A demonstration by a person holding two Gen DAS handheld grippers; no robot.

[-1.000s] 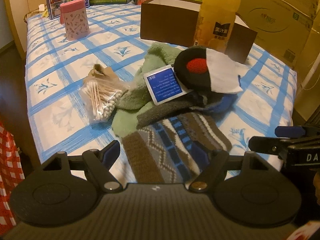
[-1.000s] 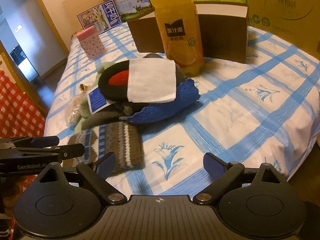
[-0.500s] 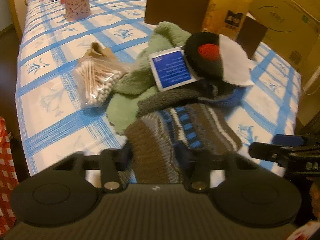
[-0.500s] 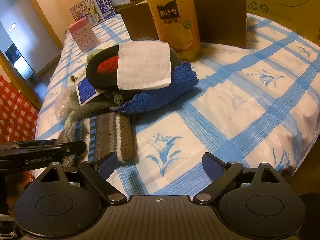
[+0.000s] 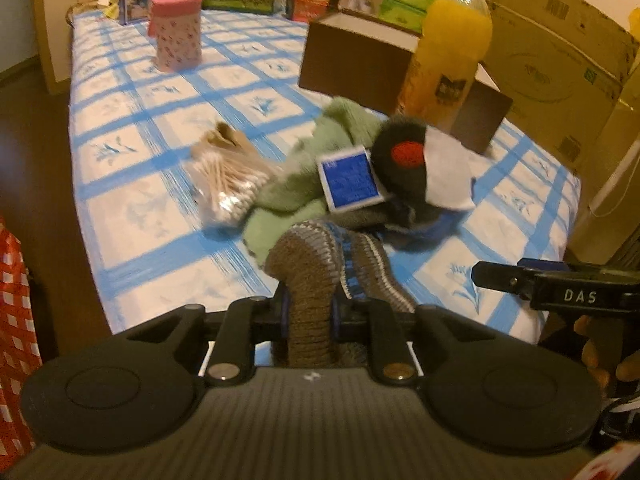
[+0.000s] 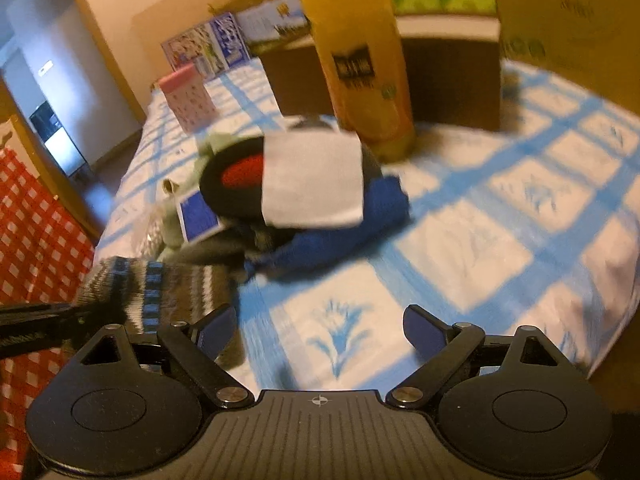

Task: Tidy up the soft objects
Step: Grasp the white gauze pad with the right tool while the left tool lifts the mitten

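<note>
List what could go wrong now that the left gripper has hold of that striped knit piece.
1. The left gripper pinches only the near end of the striped knit piece; its far end still runs under the pile, so pulling may drag the blue packet and white cloth off.
2. The shifting pile could nudge the orange juice bottle standing right behind it.

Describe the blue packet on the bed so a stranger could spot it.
Start at the tall orange juice bottle by the brown box. In front lies a heap of soft clothes; the blue packet leans on the green cloth. It alone is flat, white-edged and printed.
</note>
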